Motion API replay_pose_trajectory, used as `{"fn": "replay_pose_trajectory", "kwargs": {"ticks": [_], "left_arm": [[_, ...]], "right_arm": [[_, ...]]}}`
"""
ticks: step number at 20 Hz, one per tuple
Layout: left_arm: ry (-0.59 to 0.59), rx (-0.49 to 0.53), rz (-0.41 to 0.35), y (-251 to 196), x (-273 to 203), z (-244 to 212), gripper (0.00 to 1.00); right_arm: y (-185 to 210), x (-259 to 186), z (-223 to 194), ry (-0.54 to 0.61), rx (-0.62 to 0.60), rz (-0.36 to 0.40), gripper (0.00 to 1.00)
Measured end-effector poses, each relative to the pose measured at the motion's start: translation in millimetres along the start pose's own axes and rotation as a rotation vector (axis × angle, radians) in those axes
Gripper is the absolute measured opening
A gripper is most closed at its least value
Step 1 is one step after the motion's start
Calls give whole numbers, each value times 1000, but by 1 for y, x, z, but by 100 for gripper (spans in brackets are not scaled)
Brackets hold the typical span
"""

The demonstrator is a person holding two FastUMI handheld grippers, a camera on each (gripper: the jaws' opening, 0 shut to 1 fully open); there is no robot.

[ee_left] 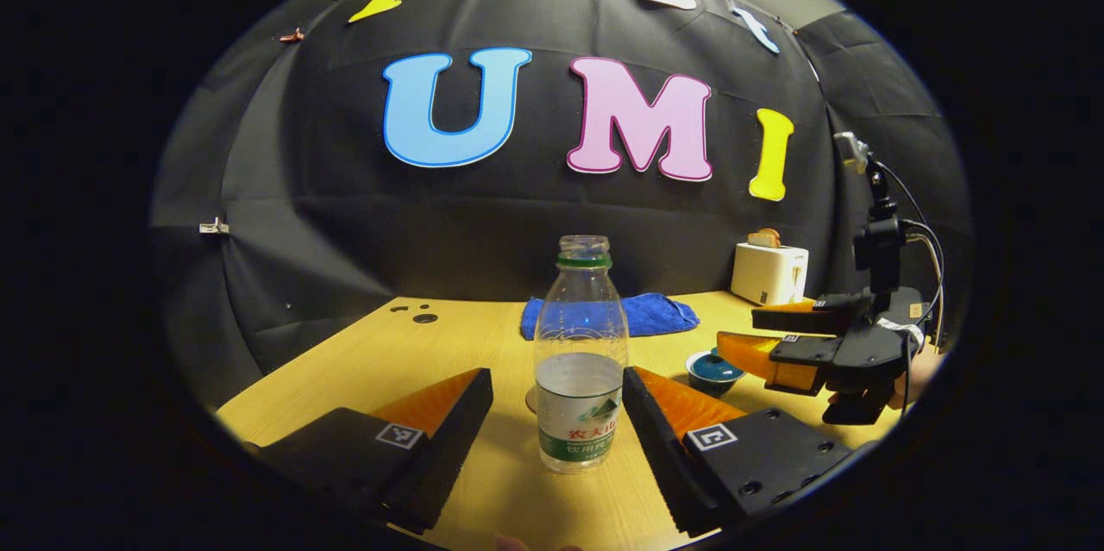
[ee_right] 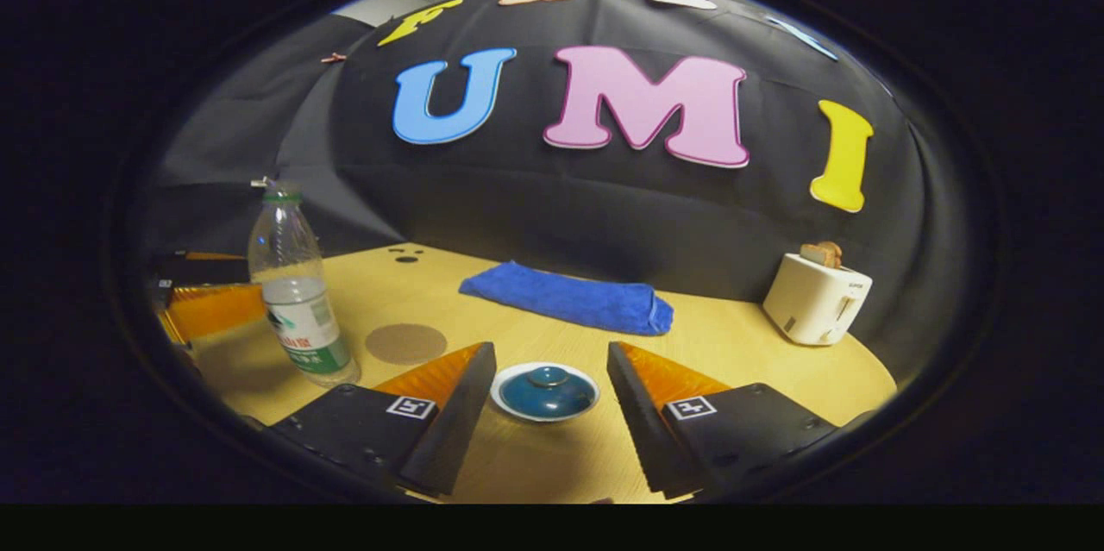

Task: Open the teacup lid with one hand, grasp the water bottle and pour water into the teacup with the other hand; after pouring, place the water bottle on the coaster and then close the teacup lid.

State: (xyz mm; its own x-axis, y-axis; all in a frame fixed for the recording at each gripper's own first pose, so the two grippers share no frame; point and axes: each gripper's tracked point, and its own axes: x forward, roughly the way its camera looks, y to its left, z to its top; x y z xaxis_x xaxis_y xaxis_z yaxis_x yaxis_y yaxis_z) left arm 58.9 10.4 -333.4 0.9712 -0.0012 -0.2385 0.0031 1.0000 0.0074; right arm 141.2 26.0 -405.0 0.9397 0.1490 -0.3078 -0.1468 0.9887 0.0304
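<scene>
Altogether one clear plastic water bottle (ee_left: 580,361), uncapped and partly filled, stands upright on the wooden table (ee_left: 448,344) between the spread fingers of the left claw (ee_left: 557,400), which do not touch it. One round teacup (ee_right: 544,391), glossy dark lid (ee_right: 547,385) on, white rim showing, sits between the parted fingers of the right claw (ee_right: 550,387), untouched. One flat round coaster (ee_right: 405,343) lies just beside the bottle. One folded blue fuzzy towel (ee_right: 569,298) and one boxy white toaster (ee_right: 817,297) sit farther back
</scene>
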Motion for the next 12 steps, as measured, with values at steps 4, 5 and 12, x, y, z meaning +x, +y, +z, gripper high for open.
{"fn": "replay_pose_trajectory", "kwargs": {"ticks": [4, 5, 12], "left_arm": [[4, -4, -5, -2, 3, -3, 95], [4, -2, -4, -2, 3, -4, 95], [12, -8, -6, -3, 5, -7, 95]], "right_arm": [[2, 17, -9, 19, 5, 7, 76], [2, 18, -11, 25, 1, 9, 71], [7, 28, -24, 67, 24, 39, 49]]}}
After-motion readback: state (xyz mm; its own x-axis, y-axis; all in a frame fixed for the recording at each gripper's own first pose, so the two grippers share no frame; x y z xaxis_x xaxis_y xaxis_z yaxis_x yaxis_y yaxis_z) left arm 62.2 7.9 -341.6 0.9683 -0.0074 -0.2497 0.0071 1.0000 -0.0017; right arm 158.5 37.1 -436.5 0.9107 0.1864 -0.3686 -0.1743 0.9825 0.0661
